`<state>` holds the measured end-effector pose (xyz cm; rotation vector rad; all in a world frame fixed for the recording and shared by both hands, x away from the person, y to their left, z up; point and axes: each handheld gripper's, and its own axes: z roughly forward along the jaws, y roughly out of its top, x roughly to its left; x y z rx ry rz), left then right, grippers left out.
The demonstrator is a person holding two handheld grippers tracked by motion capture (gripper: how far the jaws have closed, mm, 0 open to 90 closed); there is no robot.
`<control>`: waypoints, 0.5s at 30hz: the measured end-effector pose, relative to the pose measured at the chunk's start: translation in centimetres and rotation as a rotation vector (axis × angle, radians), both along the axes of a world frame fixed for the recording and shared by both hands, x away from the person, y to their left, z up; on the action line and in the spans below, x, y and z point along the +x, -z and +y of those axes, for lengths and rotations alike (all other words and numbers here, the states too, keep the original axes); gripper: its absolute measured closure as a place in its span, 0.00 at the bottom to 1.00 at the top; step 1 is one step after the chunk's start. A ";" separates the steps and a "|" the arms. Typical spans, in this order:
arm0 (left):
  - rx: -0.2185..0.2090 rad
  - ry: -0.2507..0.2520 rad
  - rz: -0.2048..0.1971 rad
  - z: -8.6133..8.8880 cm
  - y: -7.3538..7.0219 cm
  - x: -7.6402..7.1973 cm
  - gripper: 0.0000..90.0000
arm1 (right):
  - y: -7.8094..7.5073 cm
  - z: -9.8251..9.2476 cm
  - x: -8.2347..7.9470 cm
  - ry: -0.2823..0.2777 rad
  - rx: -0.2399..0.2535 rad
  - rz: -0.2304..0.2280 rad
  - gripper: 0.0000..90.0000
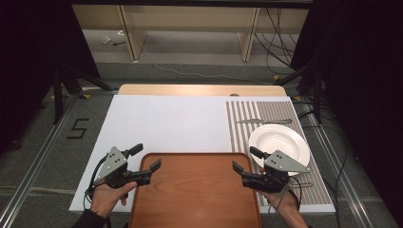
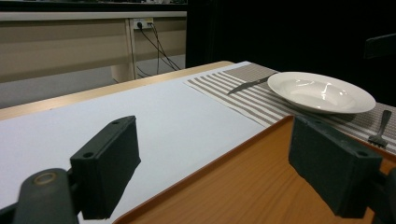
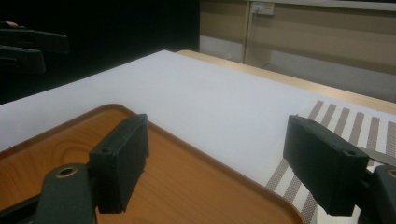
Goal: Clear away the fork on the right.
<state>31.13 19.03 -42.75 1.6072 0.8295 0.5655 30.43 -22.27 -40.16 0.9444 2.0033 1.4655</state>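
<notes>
Two hand-held grippers poised at the near corners of a wooden tray

Largest first: white rectangular table cover [image 1: 166,121]; brown rectangular wooden tray [image 1: 195,190] at 6 o'clock, straddling the cover's near edge; grey striped placemat [image 1: 244,123] at 3 o'clock bearing a round white ceramic plate [image 1: 279,142], knife [image 1: 263,121] and fork [image 2: 382,128]. Left gripper [image 1: 145,160], jaws apart, empty, over the tray's 10 o'clock corner; right gripper [image 1: 246,159], jaws apart, empty, over its 2 o'clock corner
</notes>
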 end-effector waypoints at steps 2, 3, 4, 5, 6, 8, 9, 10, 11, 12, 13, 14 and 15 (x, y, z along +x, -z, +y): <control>0.000 0.000 0.000 0.0 0.0 0.0 0.18 | 0.0 0.0 0.0 -0.002 -0.002 0.002 0.26; 0.000 0.000 0.000 0.0 0.0 0.0 0.18 | 0.0 0.0 0.0 -0.002 -0.004 0.001 0.26; 0.002 0.001 0.000 0.0 0.0 0.0 0.18 | 0.0 0.0 0.0 -0.002 -0.004 0.001 0.26; 0.002 0.001 0.000 0.0 0.0 0.0 0.18 | 0.0 0.0 0.0 -0.003 -0.009 -0.001 0.26; 0.001 0.001 0.000 0.0 0.0 0.0 0.18 | 0.0 0.0 0.0 -0.003 -0.014 -0.002 0.26; 0.000 0.000 -0.001 0.0 0.0 0.0 0.18 | 0.0 0.0 0.0 -0.003 -0.016 -0.001 0.26; -0.001 -0.001 0.000 0.0 0.0 0.0 0.18 | 0.0 0.0 0.0 -0.010 -0.007 0.014 0.26; -0.001 -0.001 0.000 0.0 0.0 0.0 0.18 | 0.0 0.0 0.1 -0.014 -0.001 0.019 0.26; -0.002 -0.002 0.000 0.1 0.0 0.0 0.18 | 0.0 -0.1 0.1 -0.012 -0.001 0.029 0.26; -0.003 -0.002 0.000 0.1 0.0 0.0 0.18 | 0.0 -0.1 0.2 -0.011 -0.006 0.031 0.26; -0.003 -0.003 0.000 0.1 0.0 0.0 0.18 | 0.0 -0.2 0.2 -0.010 -0.004 0.038 0.26; -0.002 -0.003 0.000 0.1 0.0 0.0 0.18 | 0.0 -0.3 0.2 -0.007 -0.006 0.041 0.26; 0.000 -0.003 0.000 0.1 0.0 0.0 0.18 | 0.0 -0.4 0.3 -0.006 -0.006 0.043 0.26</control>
